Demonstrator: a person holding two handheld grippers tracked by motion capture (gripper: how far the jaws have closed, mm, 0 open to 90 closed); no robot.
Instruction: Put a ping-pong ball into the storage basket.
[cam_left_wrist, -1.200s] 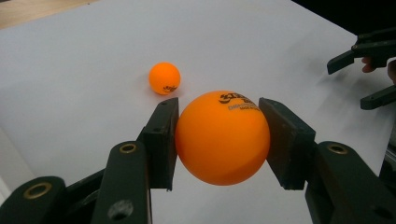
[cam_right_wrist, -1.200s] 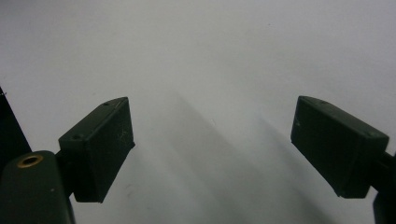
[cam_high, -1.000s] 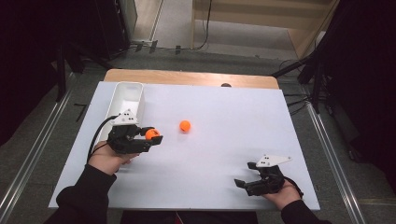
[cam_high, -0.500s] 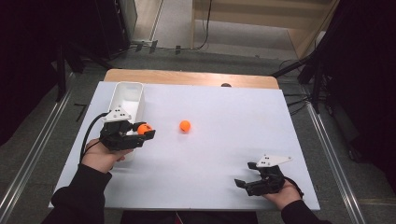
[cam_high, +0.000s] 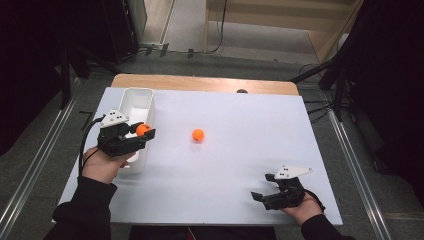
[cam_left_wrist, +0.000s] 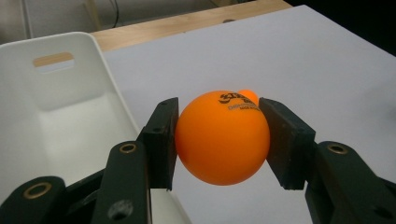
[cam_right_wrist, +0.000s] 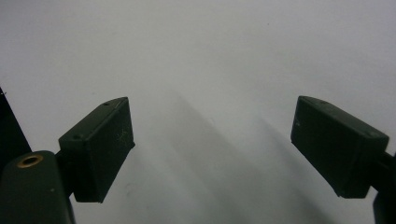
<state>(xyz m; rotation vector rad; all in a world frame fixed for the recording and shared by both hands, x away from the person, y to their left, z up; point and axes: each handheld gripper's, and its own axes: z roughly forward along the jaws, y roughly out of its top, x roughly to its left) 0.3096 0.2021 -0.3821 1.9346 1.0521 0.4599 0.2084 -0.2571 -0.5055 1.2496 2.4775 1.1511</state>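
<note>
Release timing worries me: my left gripper (cam_high: 141, 134) is clamped on the orange ball (cam_left_wrist: 222, 137) right at the white bin's (cam_high: 131, 103) near rim, so letting go early could bounce it onto the table (cam_high: 240, 165); my right gripper (cam_high: 263, 189) rests agape.

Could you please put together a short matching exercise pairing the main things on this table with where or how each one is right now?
Things:
1. held orange ball
2. loose orange ball
3. white bin
4. right gripper

States:
a. open, with nothing between its fingers, near the table's front right
b. at the table's left edge
c. clamped in the left gripper beside the bin
d. lying free around mid-table

Pairs: 1-c, 2-d, 3-b, 4-a
</note>
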